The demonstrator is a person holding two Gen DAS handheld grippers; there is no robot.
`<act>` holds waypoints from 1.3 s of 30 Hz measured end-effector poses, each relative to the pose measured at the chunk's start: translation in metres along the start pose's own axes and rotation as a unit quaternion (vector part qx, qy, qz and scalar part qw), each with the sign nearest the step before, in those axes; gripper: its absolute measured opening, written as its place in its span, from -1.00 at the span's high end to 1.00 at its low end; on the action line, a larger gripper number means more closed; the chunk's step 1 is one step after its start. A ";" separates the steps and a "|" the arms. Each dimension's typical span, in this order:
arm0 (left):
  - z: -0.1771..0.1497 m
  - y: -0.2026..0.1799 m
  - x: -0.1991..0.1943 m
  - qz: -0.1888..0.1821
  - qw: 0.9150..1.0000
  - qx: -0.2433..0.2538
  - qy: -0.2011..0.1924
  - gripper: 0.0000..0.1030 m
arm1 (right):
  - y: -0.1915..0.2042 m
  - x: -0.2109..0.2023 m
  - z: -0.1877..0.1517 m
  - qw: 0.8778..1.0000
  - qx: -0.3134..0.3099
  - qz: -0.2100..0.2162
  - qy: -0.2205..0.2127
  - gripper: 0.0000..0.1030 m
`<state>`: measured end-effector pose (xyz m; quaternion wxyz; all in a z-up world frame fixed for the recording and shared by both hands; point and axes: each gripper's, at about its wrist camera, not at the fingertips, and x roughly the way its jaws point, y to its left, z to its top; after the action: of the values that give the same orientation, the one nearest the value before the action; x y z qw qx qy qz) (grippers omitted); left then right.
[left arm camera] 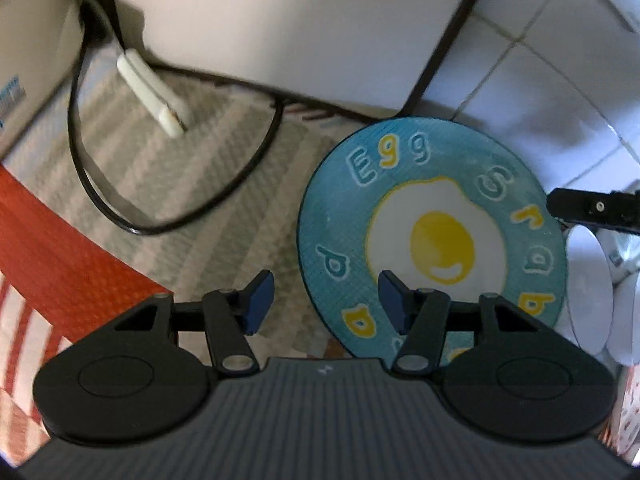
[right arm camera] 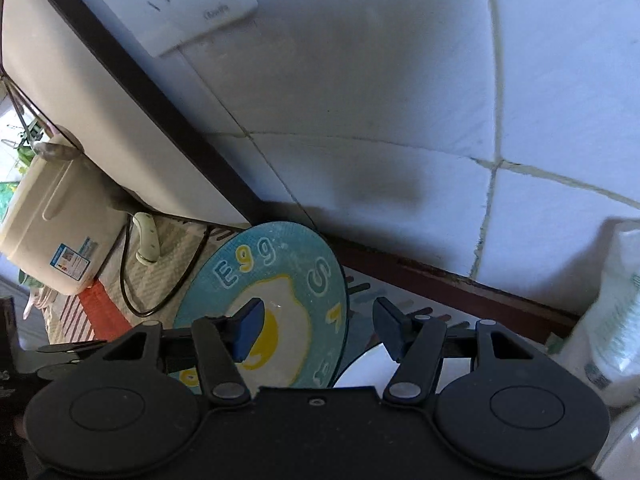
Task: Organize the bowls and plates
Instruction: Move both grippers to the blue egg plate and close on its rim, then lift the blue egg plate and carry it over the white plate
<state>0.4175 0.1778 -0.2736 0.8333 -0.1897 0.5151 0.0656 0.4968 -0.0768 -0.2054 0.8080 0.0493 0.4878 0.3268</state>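
plate [left arm camera: 432,236]: teal blue rim with a fine woven texture; white fried egg with a yellow yolk at the centre; letters outlined in white, some filled yellow, some teal, reading "egg" at the top.
left gripper [left arm camera: 326,300]: black body and linkages, dark blue pads, grey ribbed housing.
right gripper [right arm camera: 318,326]: black body, dark blue pads.
mat [left arm camera: 180,184]: pale grey and cream zigzag stripes.
cloth [left arm camera: 60,248]: orange-red with a small dotted weave, red and white stripes at its edge.
cable [left arm camera: 80,160]: black.
plug [left arm camera: 152,92]: white.
wall tiles [right arm camera: 400,100]: white with darkened grout.
wall socket [right arm camera: 180,4]: white.
appliance [right arm camera: 52,232]: cream with a blue label.
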 end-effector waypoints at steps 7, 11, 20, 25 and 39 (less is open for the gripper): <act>0.003 0.004 0.009 -0.019 1.000 -0.025 0.003 -0.04 | -0.008 0.018 0.005 0.999 0.019 0.007 0.030 0.06; 0.007 -0.003 0.013 -0.010 1.000 -0.010 0.013 0.37 | -0.007 0.022 0.005 0.999 0.012 0.009 0.033 0.44; 0.000 -0.005 0.011 0.006 1.000 -0.023 -0.010 0.39 | -0.012 0.030 0.004 0.999 0.019 -0.010 0.037 0.76; 0.001 -0.008 0.010 0.009 1.000 -0.013 -0.002 0.39 | -0.010 0.029 0.005 0.999 0.032 -0.013 0.039 0.76; -0.004 -0.021 -0.034 -0.016 0.999 0.033 -0.008 0.40 | -0.014 -0.021 -0.001 0.998 0.065 0.002 0.018 0.77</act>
<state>0.4048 0.1594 -0.2399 0.8441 -0.1703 0.5071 0.0366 0.4960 -0.1002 -0.1957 0.7935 0.0967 0.5225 0.2968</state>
